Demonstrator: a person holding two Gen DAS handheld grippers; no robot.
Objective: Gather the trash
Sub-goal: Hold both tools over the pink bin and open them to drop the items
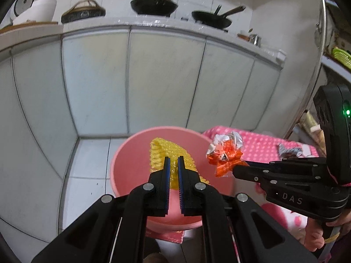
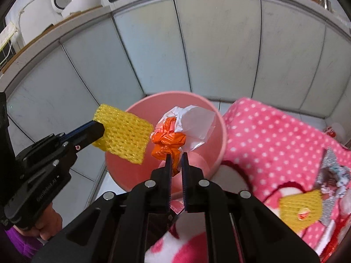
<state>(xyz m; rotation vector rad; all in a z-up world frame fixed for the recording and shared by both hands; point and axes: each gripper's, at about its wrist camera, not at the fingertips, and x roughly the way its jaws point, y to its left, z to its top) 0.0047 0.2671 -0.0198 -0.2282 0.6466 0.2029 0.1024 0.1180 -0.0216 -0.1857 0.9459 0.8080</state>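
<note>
Left hand-held gripper (image 1: pixel 173 164) is clamped on a yellow foam net (image 1: pixel 169 157), its blue-edged pads nearly together with the mesh pinched between them. In the left wrist view the net hangs over the mouth of the pink bin (image 1: pixel 136 160), which fills the lower centre of the picture.

The right hand-held gripper (image 2: pixel 176 160) is clamped on an orange and white wrapper (image 2: pixel 171 140) — a crumpled wad of orange film with clear and white plastic puffing out at about 1 o'clock from the fingertips. In the right wrist view the wrapper sits over the bin's opening, just beside the net, which lies at 9 o'clock from it.

At 3 o'clock from the bin lies a pink dotted cloth (image 2: pixel 269 135). On it, toward 4 o'clock in the right wrist view, rest a second yellow foam net (image 2: pixel 300 210) and a silver foil wrapper (image 2: pixel 333 175), touching each other.

Pale cabinet doors (image 1: pixel 162 81) stand behind the bin, and above them, at 12 o'clock in the left wrist view, the bench (image 1: pixel 153 23) carries two black woks (image 1: pixel 153 5) — a white rice cooker (image 1: pixel 33 8) sits at 10 o'clock.
</note>
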